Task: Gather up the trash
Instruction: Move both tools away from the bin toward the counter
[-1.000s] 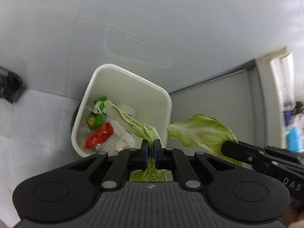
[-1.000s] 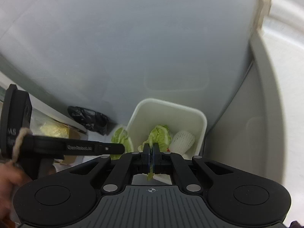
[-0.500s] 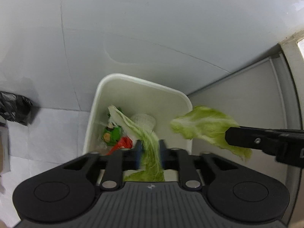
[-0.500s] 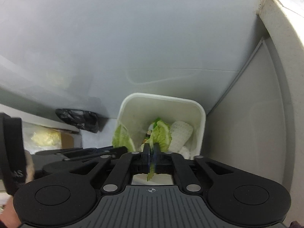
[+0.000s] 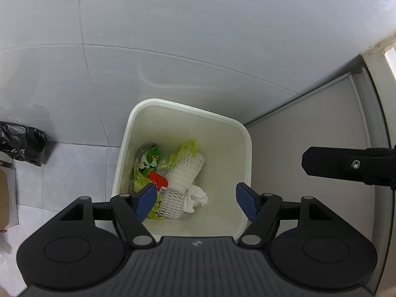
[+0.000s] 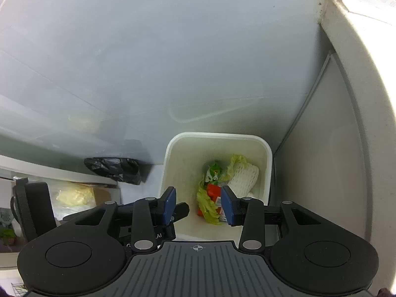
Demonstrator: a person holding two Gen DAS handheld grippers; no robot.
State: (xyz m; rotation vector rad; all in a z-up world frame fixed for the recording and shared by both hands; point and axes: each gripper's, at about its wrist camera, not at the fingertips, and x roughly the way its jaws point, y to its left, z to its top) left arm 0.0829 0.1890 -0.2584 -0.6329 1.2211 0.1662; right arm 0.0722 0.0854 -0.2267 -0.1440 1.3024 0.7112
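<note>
- While both grippers hang over the white bin [image 5: 243, 133]: left gripper [image 5: 195, 198] opening, empty.
- Right gripper [image 6: 198, 204] opening, empty.
- Beneath them: cabbage leaves [image 5: 182, 152], foam fruit net [image 5: 184, 173].

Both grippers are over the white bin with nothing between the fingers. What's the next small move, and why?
Probably lift both grippers up and away from the bin to fetch more trash. The left gripper and right gripper are opening with nothing between their fingers, and the cabbage leaves already lie inside with the foam netting.
</note>
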